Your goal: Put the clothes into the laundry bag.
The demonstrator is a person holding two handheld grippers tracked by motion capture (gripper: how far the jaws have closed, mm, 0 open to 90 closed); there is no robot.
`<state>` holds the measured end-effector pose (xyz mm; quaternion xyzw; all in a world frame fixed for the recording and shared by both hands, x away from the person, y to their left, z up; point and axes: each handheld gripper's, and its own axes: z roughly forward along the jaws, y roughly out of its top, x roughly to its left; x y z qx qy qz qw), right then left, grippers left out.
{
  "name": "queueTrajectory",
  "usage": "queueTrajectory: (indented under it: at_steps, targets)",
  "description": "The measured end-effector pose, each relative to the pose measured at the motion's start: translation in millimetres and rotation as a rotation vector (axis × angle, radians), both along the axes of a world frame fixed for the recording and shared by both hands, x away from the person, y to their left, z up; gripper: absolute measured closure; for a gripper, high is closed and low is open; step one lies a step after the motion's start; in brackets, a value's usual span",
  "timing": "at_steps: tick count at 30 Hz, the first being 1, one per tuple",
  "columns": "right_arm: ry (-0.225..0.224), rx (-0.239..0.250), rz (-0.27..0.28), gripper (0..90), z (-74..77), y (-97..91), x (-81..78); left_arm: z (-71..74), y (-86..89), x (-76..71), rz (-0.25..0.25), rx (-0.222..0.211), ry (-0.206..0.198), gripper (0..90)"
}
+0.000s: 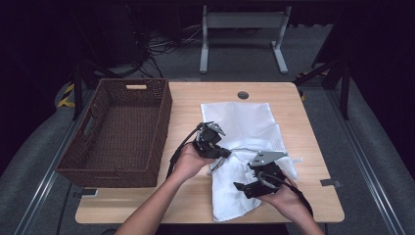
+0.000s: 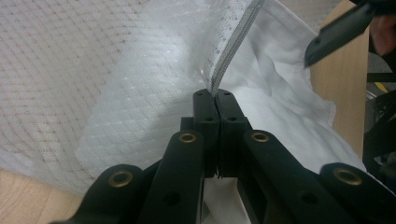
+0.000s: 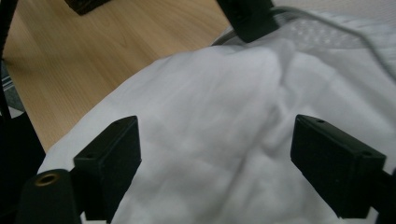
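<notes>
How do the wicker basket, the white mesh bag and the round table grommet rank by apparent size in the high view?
1. wicker basket
2. white mesh bag, looking somewhat smaller
3. round table grommet, by far the smallest

White mesh bag [image 1: 244,122]: perforated cloth, matt. Inner cloth [image 3: 210,140]: smooth, soft. Table [image 1: 186,103]: pale wood, smooth. Basket [image 1: 117,132]: woven brown wicker, rough.

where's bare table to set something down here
Free: the strip of table between the wicker basket and the mesh bag, and the front edge below the basket. Crowded: the right half, where the white cloth, left gripper and right gripper sit.
</notes>
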<state>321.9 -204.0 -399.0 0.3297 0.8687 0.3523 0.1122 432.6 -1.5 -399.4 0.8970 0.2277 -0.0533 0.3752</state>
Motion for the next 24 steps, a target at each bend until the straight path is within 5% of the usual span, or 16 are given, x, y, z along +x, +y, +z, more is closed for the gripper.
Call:
queueTrajectory:
  at_steps: [5,9,15,16,18,24]
  targets:
    - [0.011,-0.047,0.004,6.3,-17.5,24.4,-0.5,-0.9,1.1,0.7,-0.003,0.001,0.002,89.3]
    - [0.038,-0.112,0.010,8.5,-36.7,32.8,3.0,-3.1,1.6,0.0,-0.007,0.014,0.004,89.4]
    - [0.030,-0.141,0.002,40.5,-51.2,24.1,3.3,-4.5,1.2,-0.4,-0.012,0.021,0.002,89.3]
    - [0.030,-0.141,0.002,40.5,-51.2,24.1,3.3,-4.5,1.2,-0.4,-0.012,0.021,0.002,89.3]
    - [0.017,-0.130,-0.004,66.9,-49.8,18.8,2.7,-5.5,1.0,-0.6,-0.015,0.025,0.005,89.4]
    - [0.054,-0.059,0.012,83.3,-46.6,8.6,8.1,-5.5,0.8,-1.1,-0.021,0.031,0.002,89.4]
